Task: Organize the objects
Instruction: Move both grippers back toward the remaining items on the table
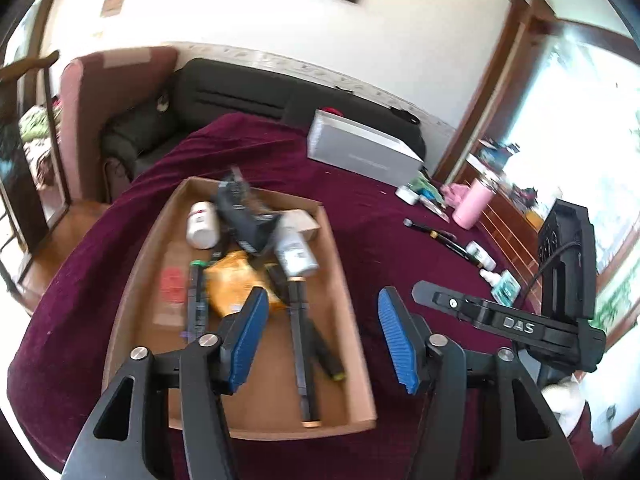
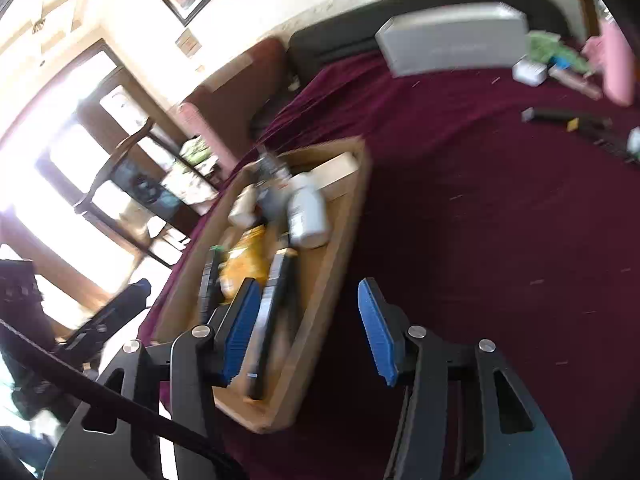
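Both grippers hang above the table w/ nothing in them. Left gripper point(image 1: 322, 332): blue pads spread wide, released. Right gripper point(image 2: 310, 330): same, pads apart, empty.

Step in hand, as a guess: fetch the next loose item and drop it in the cardboard tray point(image 1: 352, 308). To do that well, pick one item only, approx. across its narrow width, come down straight, and close on the middle so it doesn't pivot. The black pens point(image 1: 438, 236) lie flat on soft cloth, so the pads need to go low, nearly touching the cloth, before closing. The small white bottle point(image 1: 482, 256) is round and could roll; squeeze across the body, not the cap.

Tray sits on the maroon cloth point(image 1: 280, 156), right under and ahead of the left gripper; it already holds white bottles point(image 1: 294, 252), an orange packet point(image 1: 236, 280), dark markers etc. In the right wrist view the tray point(image 2: 344, 216) lies below-left of the gripper; its left pad overlaps the tray, its right pad is over bare cloth. Loose items lie well apart, off to the right: pens, small bottle, teal box point(image 1: 506, 286), pink tumbler point(image 1: 472, 206), grey box point(image 1: 360, 148) at the far side.
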Motion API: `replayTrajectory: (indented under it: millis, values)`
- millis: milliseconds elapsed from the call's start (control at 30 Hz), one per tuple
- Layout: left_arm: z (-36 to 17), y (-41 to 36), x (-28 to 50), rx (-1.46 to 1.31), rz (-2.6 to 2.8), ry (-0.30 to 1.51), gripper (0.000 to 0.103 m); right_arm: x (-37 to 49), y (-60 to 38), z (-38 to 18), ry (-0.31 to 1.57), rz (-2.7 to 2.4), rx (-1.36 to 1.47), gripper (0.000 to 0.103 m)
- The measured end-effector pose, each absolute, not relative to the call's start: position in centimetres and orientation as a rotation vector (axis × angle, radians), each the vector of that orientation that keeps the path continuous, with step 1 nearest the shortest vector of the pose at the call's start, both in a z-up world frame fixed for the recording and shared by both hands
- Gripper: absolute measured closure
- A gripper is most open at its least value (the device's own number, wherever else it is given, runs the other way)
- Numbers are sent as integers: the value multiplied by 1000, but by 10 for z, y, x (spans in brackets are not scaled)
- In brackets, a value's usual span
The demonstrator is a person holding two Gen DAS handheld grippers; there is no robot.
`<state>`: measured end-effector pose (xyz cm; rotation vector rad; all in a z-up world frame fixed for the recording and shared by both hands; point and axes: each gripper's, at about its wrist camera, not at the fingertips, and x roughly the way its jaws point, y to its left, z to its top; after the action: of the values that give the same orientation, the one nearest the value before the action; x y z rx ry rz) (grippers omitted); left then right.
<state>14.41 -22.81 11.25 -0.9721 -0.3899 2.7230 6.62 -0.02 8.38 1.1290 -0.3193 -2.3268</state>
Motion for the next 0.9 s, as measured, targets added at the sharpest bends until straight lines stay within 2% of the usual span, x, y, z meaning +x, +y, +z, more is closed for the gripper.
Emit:
replayTrajectory:
  millis: [233,333,400,467,667,833,900]
  values:
    - [110,-157,130,-1041,2608,-254,45,78,69,95,-144,-2661,1056,49]
    - [103,-118,121,-1093,2540,-170,45,79,105,95,-120,-2737,1055,43]
    - [99,-88,114,-1102,2500,-96,45,76,133,93,-137,-2771,1077,43]
    - [91,-61,104,-1116,2460,-34,45,73,167,93,-220,-2786,1108,43]
    - [56,-14,64,-1182,2415,45,45,58,291,83,-678,-2797,1147,43]
    - [22,-4,38,-1305,2389,15,46,26,340,67,-861,-2762,1177,43]
    - [20,-7,40,-1275,2402,6,45,7,351,62,-906,-2767,1198,43]
